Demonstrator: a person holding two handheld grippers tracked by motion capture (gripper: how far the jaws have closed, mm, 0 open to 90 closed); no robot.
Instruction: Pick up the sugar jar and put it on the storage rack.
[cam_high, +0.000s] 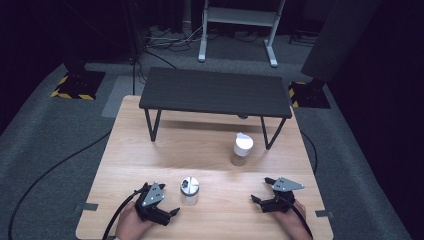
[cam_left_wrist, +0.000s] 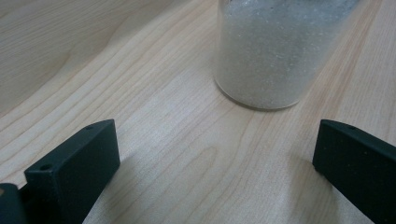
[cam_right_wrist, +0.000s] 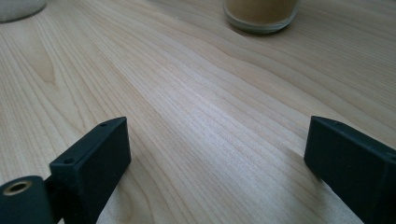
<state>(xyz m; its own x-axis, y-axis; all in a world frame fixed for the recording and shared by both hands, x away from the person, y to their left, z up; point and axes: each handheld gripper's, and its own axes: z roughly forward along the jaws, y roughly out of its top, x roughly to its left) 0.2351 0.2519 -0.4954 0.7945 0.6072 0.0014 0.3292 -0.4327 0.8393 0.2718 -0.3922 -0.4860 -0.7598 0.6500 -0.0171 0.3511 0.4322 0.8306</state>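
Two small jars stand on the light wooden table (cam_high: 150, 165). The near one, a jar of white grains (cam_high: 189, 190) with a silver lid, stands close ahead of my left gripper (cam_high: 170, 205); its glass body (cam_left_wrist: 275, 51) rises just beyond the open jaws in the left gripper view. A jar of tan powder (cam_high: 242, 149) with a white lid stands farther back, and its base (cam_right_wrist: 261, 14) is far ahead in the right gripper view. My right gripper (cam_high: 261, 190) rests open near the front right, jaws wide apart over bare wood.
A low black shelf on thin legs (cam_high: 216, 91) spans the back of the table. Cables (cam_high: 50, 170) run over the grey carpet at the left, and a white stand (cam_high: 240, 20) sits on the floor behind.
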